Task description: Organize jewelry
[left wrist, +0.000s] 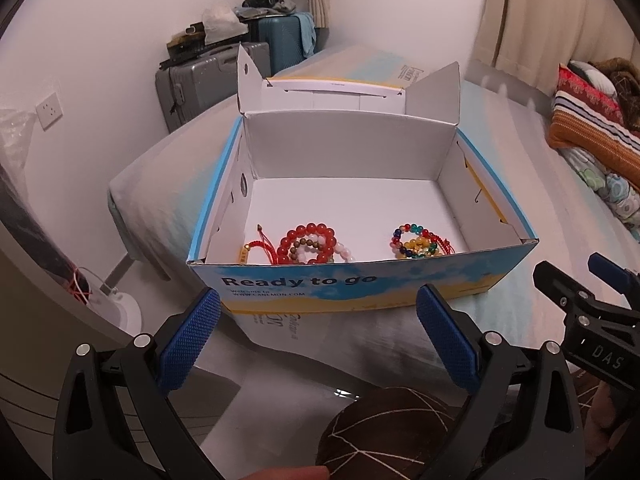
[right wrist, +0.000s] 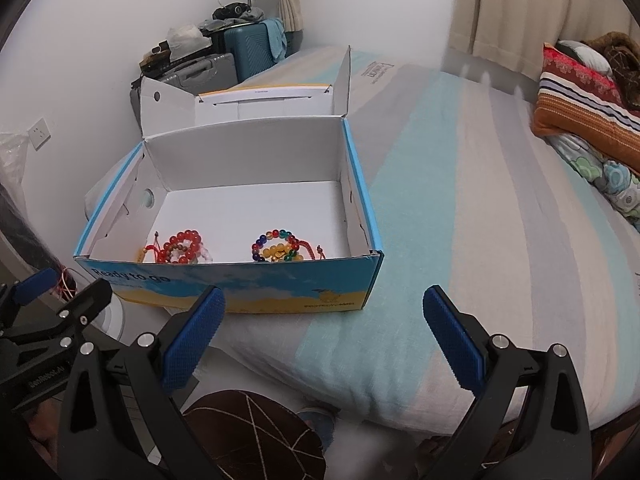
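Note:
An open blue and yellow cardboard box (left wrist: 400, 280) (right wrist: 240, 286) stands on the bed, its lid flipped back. Inside, against the front wall, lie a pile of red bead bracelets (left wrist: 310, 244) (right wrist: 180, 248) on the left and a pile of multicoloured bead bracelets (left wrist: 418, 242) (right wrist: 280, 248) on the right. My left gripper (left wrist: 318, 312) hovers open just in front of the box, nothing between its blue pads. My right gripper (right wrist: 324, 316) is open too, in front of the box's right corner, and it shows at the right edge of the left wrist view (left wrist: 588, 300).
The striped bedspread (right wrist: 460, 200) stretches away to the right, with a pile of patterned pillows (right wrist: 584, 100) at the far end. Suitcases (left wrist: 208, 76) stand against the wall behind the box. A brown patterned cushion (left wrist: 384, 432) sits below the grippers.

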The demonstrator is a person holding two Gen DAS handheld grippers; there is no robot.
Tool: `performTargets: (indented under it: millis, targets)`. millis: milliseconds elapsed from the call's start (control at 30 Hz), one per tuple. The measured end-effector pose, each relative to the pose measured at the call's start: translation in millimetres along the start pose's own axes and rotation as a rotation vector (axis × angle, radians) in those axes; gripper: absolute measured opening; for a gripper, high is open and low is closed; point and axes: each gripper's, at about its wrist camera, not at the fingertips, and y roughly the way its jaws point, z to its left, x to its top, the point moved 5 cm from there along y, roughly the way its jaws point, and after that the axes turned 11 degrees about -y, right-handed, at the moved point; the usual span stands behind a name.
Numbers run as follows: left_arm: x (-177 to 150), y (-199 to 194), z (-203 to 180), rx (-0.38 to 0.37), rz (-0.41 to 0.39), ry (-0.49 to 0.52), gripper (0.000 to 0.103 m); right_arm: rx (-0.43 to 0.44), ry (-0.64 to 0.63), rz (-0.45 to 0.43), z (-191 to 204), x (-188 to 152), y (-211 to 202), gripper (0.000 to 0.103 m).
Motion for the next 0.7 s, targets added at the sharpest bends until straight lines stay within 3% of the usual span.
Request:
performTargets:
  millis: [467,700]
  targets:
    - [-1.3,5.8,5.3,0.018,0.019,-0.034,0.097,-0.001,-0.001,0.005,1.4,-0.8,2.6,0.095]
    - [-1.2,-1.7,2.4,0.044,-0.04,0.002,0.097,0.004,0.002,0.006,1.6,-1.6,2.8,0.095]
